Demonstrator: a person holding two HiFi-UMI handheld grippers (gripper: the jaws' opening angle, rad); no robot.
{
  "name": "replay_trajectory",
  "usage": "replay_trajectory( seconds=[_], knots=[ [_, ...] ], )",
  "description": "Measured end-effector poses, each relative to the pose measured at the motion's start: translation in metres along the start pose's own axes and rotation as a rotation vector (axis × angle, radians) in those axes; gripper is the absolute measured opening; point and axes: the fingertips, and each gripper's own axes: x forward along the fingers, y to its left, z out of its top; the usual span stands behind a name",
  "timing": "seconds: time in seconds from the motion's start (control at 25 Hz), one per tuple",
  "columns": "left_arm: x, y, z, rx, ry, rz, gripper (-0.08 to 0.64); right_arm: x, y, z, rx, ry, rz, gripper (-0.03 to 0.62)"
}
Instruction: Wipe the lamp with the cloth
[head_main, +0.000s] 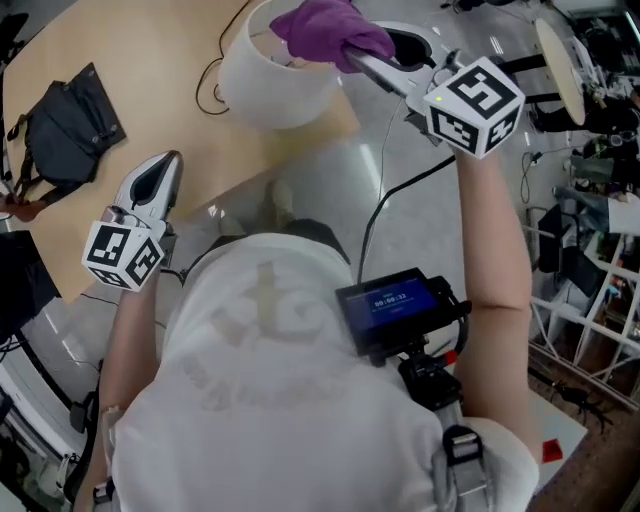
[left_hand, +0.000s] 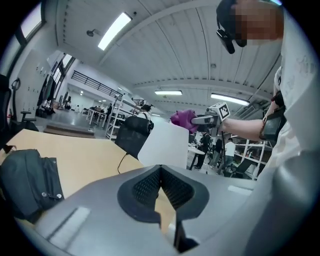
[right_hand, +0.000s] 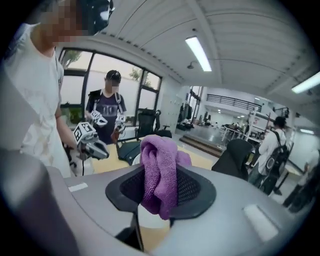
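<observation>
head: overhead, steeply down | gripper views: near-level, facing each other | shared: lamp (head_main: 272, 85), table (head_main: 150, 60)

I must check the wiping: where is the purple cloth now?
In the head view, the purple cloth is at top centre, clamped in the right tool, over the white lampshade rim.

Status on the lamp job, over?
Right hand-held gripper shut on purple cloth, at lampshade top rim. Left hand-held gripper shut, empty, over table. Black bag apart from lampshade.
</observation>
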Motion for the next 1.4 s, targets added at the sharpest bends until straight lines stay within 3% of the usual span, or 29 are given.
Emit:
replay_trajectory(
  seconds=[0.24,0.4,0.56,0.8,1.4],
  knots=[
    [0.013,-0.027,-0.003,0.028,0.023,-0.061,0.000,-0.063,0.007,-0.048,0.322,-0.193,-0.129,0.143],
    [0.018,-0.037,-0.005,0.036,0.014,-0.068,0.000,-0.085,0.011,-0.093,0.439,-0.279,-0.215,0.141],
    [0.023,-0.053,-0.017,0.033,0.038,-0.074,0.000,-0.093,0.028,-0.131,0.486,-0.287,-0.247,0.141],
    [0.035,-0.092,-0.029,0.046,0.046,-0.057,0.000,-0.086,0.068,-0.172,0.520,-0.279,-0.162,0.141],
    [0.047,-0.171,-0.048,0.084,0.061,0.012,0.000,-0.106,0.096,-0.196,0.536,-0.370,-0.051,0.140]
  ],
)
